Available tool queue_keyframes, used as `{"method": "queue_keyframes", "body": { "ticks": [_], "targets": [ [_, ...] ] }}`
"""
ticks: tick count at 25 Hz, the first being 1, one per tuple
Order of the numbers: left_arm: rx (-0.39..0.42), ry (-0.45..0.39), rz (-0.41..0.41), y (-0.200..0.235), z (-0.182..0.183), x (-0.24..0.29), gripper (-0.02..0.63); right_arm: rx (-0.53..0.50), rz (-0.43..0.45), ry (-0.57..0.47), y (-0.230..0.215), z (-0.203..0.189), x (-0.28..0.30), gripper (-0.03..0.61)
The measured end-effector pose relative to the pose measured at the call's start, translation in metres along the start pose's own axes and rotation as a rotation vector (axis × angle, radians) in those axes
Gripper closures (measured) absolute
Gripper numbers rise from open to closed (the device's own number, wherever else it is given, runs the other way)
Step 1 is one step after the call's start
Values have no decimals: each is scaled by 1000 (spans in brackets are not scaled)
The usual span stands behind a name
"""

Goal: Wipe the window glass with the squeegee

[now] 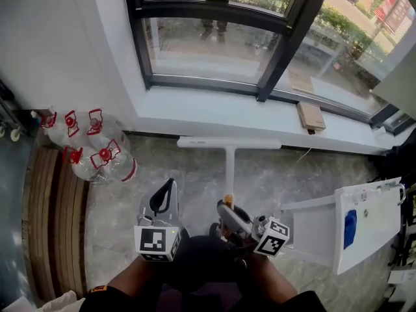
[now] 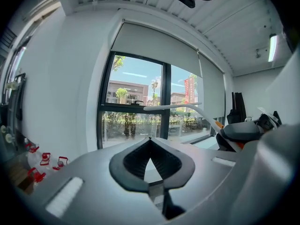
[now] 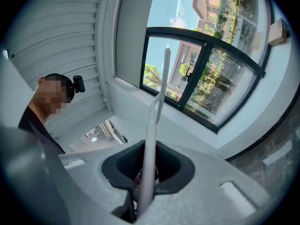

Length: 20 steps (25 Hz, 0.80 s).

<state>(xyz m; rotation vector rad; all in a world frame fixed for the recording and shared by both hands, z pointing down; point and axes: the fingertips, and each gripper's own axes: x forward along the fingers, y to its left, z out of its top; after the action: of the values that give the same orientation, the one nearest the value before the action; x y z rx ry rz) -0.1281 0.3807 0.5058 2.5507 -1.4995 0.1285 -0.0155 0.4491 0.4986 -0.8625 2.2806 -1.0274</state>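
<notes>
Clamping the squeegee (image 1: 228,149) by its handle, the right gripper (image 1: 227,208) points the blade toward the far window glass (image 1: 208,44), short of it, likely readying a first stroke, while the left gripper (image 1: 162,197) hangs closed and empty.

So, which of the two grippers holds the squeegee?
The right gripper: its jaws clamp the squeegee by its handle; the left gripper is shut on nothing.

The person is wearing dark sleeves (image 1: 97,292); left gripper (image 1: 169,188) and right gripper (image 1: 225,208) are showing grey bodies, black jaw pads, and are each bearing a black-and-white marker cube (image 1: 156,242).
</notes>
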Motion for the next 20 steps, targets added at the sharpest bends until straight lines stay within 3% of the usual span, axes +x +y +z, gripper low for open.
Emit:
{"method": "queue_keyframes", "body": {
  "ticks": [20],
  "targets": [
    [-1, -24, -3, -25, 4, 17, 595, -20, 63, 27, -1, 19, -11, 537]
  ]
}}
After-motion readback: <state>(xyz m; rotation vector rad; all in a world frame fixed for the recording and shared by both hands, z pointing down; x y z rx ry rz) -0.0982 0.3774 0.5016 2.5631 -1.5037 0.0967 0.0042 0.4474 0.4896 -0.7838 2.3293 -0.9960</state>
